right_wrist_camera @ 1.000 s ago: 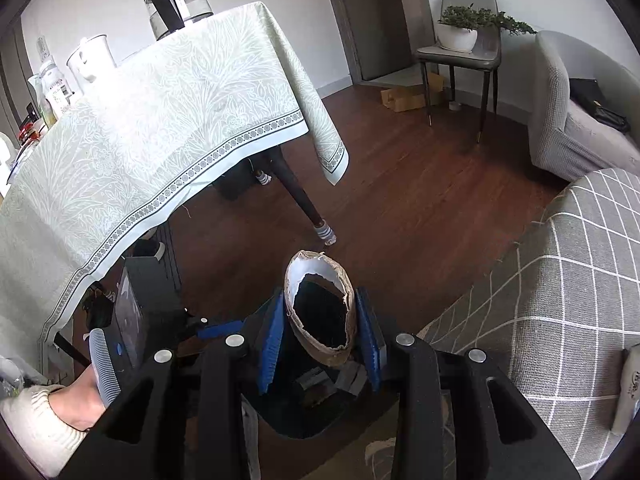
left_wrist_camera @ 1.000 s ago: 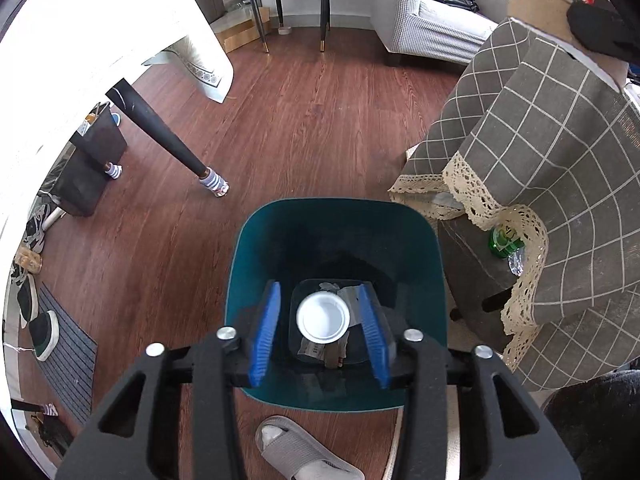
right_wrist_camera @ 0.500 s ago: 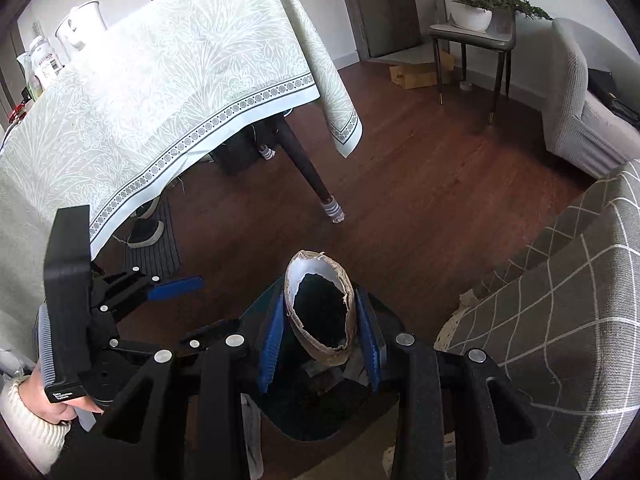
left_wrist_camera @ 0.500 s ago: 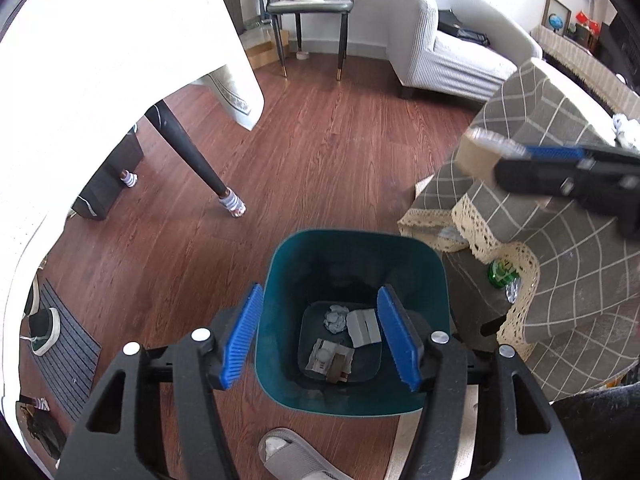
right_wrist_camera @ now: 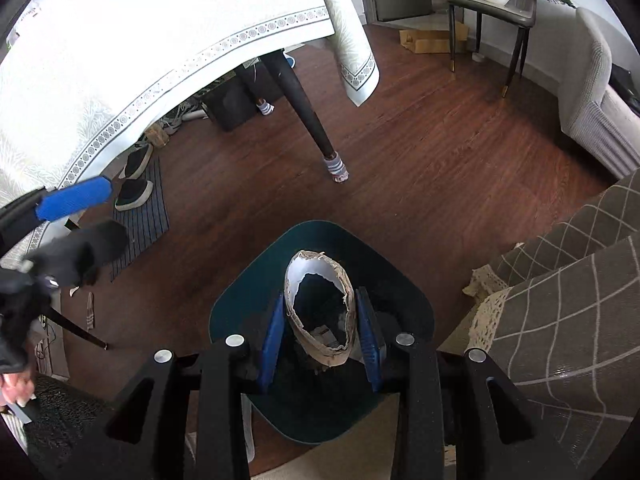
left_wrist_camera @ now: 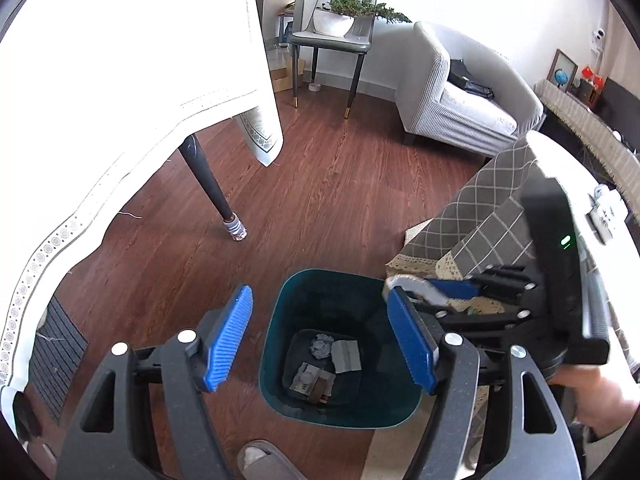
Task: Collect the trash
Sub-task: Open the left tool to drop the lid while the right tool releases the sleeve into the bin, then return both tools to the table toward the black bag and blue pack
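Now the right gripper (right_wrist_camera: 320, 334) pinches a torn paper ring (right_wrist_camera: 320, 312) directly above the teal bin (right_wrist_camera: 236, 304), while the left gripper (left_wrist_camera: 320, 340) hangs spread and empty over it. I judge this the dropping step; the next move asks only to part the right fingers so the ring falls among the trash (left_wrist_camera: 320, 364) inside.

Dark reddish-brown wood-plank floor (left_wrist_camera: 340, 200): smooth, low sheen, grain visible.
Teal plastic waste bin (right_wrist_camera: 240, 300): smooth walls, slight gloss at rim.
Torn brown cardboard ring (right_wrist_camera: 320, 350): matt, ragged fibrous edge, white paper lining inside.
Crumpled white paper ball (left_wrist_camera: 321, 346) in the bin: creased, matt.
Right hand-held gripper (right_wrist_camera: 320, 340): black matt plastic frame, bright metal screw heads, ribbed blue rubbery pads.
Left hand-held gripper (left_wrist_camera: 320, 340): same finish.
Pale patterned cloth (right_wrist_camera: 120, 60) over the tabletop: soft drape, printed border.
Grey checked fabric cover (right_wrist_camera: 568, 312): woven, cream lace trim.
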`<state>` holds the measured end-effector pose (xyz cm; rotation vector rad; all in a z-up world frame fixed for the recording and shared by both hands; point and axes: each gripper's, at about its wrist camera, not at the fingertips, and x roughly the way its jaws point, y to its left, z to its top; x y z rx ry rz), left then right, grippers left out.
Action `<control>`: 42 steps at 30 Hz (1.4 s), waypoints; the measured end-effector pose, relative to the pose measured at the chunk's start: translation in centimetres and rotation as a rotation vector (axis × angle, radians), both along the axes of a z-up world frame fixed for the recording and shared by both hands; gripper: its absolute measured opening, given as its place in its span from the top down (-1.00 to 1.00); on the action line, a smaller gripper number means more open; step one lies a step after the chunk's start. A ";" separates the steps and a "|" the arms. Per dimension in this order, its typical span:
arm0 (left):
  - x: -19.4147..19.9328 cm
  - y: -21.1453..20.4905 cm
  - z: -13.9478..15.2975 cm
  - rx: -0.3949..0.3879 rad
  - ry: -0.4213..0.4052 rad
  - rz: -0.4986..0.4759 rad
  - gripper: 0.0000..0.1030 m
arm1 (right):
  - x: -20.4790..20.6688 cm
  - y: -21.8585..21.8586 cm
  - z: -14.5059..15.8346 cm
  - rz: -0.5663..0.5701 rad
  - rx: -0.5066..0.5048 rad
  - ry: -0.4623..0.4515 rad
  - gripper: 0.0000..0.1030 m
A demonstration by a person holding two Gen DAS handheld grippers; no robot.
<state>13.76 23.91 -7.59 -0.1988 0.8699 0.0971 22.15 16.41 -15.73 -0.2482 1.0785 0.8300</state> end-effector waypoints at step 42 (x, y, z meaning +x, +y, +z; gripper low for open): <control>-0.6 -8.7 12.0 0.016 -0.315 -0.042 -0.03 | -2.9 -7.5 8.7 0.004 0.119 -0.160 -0.07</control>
